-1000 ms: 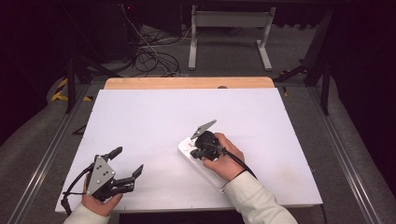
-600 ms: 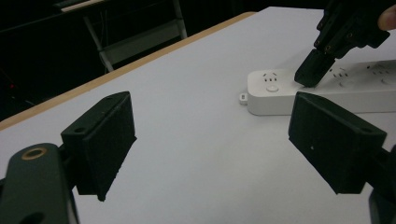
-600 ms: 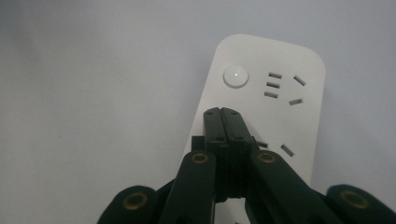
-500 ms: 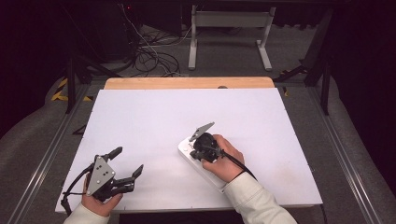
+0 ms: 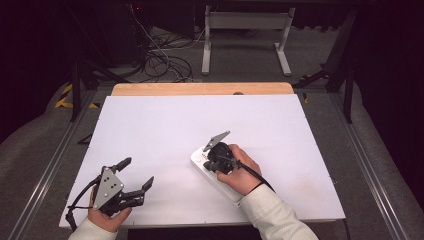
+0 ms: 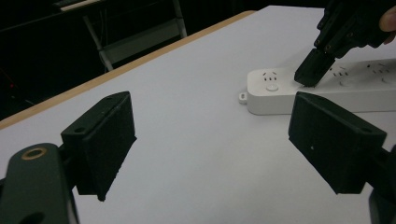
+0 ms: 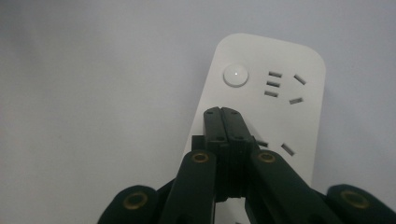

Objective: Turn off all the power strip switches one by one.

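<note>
Power strip [image 5: 216,172], white, lies flat on the white surface [image 5: 165,125], toward the near edge and right of the middle, its long body running aslant toward the near right corner; the person's right hand [image 5: 240,172] and sleeve cover most of its length in the high view. We note a round button [image 7: 236,74] at the strip's free end, with a set of socket slots [image 7: 282,86] beside it, and a small tab [image 6: 242,97] projecting from that end, seen in the left gripper view. Right gripper [image 7: 226,122]: fingers [image 7: 233,128] closed flat against each other with nothing between them, tips pointing down at the strip's top face just short of the button. In the left gripper view the same tips come down on or just above the top face near the button; we cannot tell whether they touch it. Left gripper [image 5: 136,175]: held by the left hand [image 5: 107,212] near the near left corner of the surface, well apart from the strip, fingers [image 6: 105,140] spread wide and empty, the strip's end visible beyond the gap between them. We record a wooden strip [image 5: 200,89] along the far edge of the surface. Beyond it, on the floor, a tangle of cables [image 5: 160,62] and a grey stand [image 5: 245,30].
</note>
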Demonstrator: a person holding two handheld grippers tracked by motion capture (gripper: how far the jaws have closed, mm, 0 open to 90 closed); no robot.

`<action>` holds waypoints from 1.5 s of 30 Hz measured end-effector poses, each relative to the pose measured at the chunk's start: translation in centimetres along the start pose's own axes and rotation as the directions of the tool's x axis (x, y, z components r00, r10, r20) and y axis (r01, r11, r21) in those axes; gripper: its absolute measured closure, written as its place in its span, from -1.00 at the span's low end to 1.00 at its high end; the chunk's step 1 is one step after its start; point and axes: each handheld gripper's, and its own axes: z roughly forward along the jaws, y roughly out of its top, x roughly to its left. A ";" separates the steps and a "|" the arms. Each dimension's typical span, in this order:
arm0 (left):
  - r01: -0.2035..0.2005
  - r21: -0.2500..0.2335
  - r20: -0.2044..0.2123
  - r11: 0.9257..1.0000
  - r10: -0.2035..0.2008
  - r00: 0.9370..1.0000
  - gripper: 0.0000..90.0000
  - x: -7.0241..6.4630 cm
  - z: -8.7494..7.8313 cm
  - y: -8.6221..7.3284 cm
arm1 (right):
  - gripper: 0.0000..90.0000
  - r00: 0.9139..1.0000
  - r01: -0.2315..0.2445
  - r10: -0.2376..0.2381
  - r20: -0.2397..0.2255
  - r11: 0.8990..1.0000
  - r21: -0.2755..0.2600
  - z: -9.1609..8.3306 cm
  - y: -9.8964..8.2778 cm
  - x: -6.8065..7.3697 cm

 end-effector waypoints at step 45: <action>0.003 -0.002 0.005 1.000 -0.002 1.000 -0.66 0.1 0.0 0.0 | 1.00 0.999 0.017 -0.021 -0.030 0.990 -0.139 0.8 4.1 -0.8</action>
